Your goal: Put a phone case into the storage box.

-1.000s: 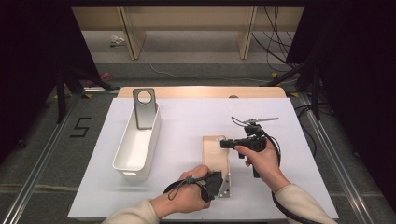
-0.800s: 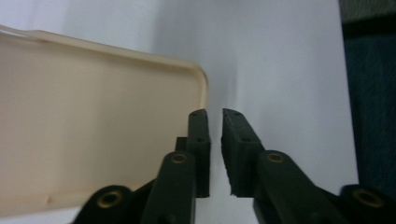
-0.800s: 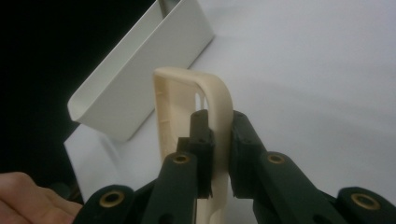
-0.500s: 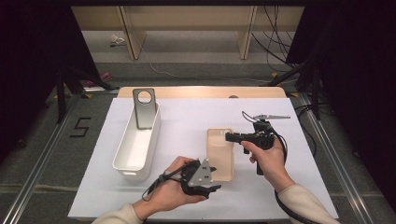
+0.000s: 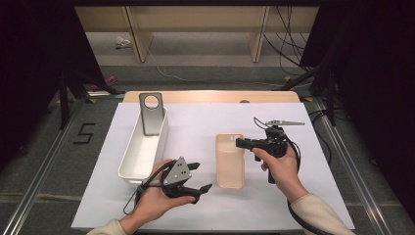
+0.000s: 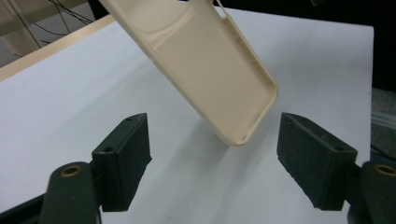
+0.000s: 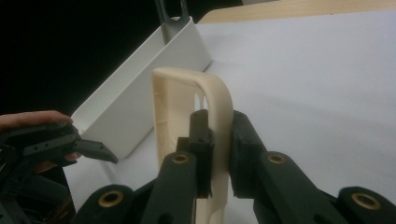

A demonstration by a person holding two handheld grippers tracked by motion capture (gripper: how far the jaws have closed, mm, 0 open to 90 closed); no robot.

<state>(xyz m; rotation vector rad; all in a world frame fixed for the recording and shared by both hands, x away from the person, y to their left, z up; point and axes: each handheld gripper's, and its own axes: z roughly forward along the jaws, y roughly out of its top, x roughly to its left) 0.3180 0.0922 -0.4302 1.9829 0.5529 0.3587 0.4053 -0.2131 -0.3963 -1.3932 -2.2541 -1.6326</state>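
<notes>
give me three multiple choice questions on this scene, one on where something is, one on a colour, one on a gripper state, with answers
1. Where does the grey stand with the round hole sit?
A. at the far end of the white bin
B. flat on the sheet by the right hand
C. between the left gripper's jaws

2. What colour is the phone case?
A. black
B. cream
C. blue

3. How does the right gripper stand?
A. wide open above the bin
B. shut on nothing
C. shut on the phone case's edge

Answers:
1. A, the high view shows it upright at the far end of the white bin.
2. B, all three views show it pale cream.
3. C, the right gripper view shows its pads pressed on either side of the case's rim, while the left gripper has just been opening with nothing between its jaws.
</notes>
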